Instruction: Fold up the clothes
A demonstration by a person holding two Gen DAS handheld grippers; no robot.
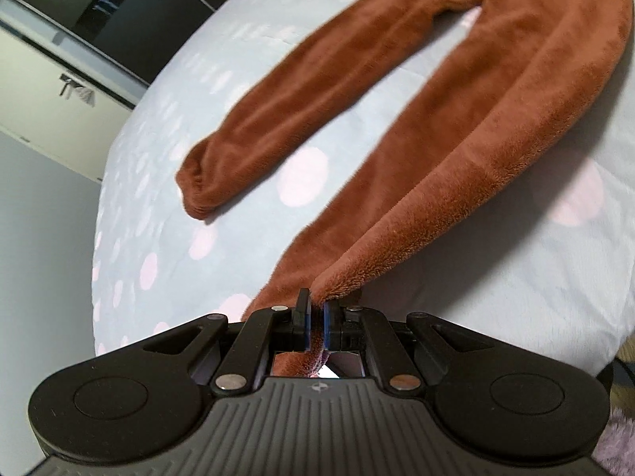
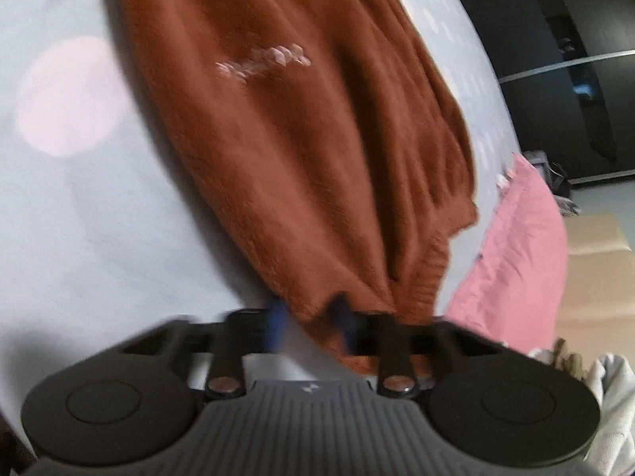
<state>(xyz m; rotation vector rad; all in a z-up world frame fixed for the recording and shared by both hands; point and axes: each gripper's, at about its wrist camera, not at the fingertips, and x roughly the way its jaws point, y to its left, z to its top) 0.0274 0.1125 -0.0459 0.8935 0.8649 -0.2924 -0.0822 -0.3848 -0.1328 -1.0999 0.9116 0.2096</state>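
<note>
A brown fleece pair of trousers (image 1: pixel 456 146) lies spread on a pale blue bedcover with pink dots (image 1: pixel 246 261). My left gripper (image 1: pixel 316 309) is shut on the cuff of the near leg; the other leg (image 1: pixel 278 119) lies flat to the left. In the right wrist view the waist part of the trousers (image 2: pixel 301 166), with small pale lettering, lies in front of my right gripper (image 2: pixel 311 317). Its jaws stand apart around the waistband edge. This view is blurred.
A pink pillow (image 2: pixel 516 254) lies to the right of the trousers, with a cardboard box (image 2: pixel 595 277) beyond it. Dark wardrobe doors (image 2: pixel 555 79) stand behind the bed. A white cabinet (image 1: pixel 47 91) stands off the bed's left edge.
</note>
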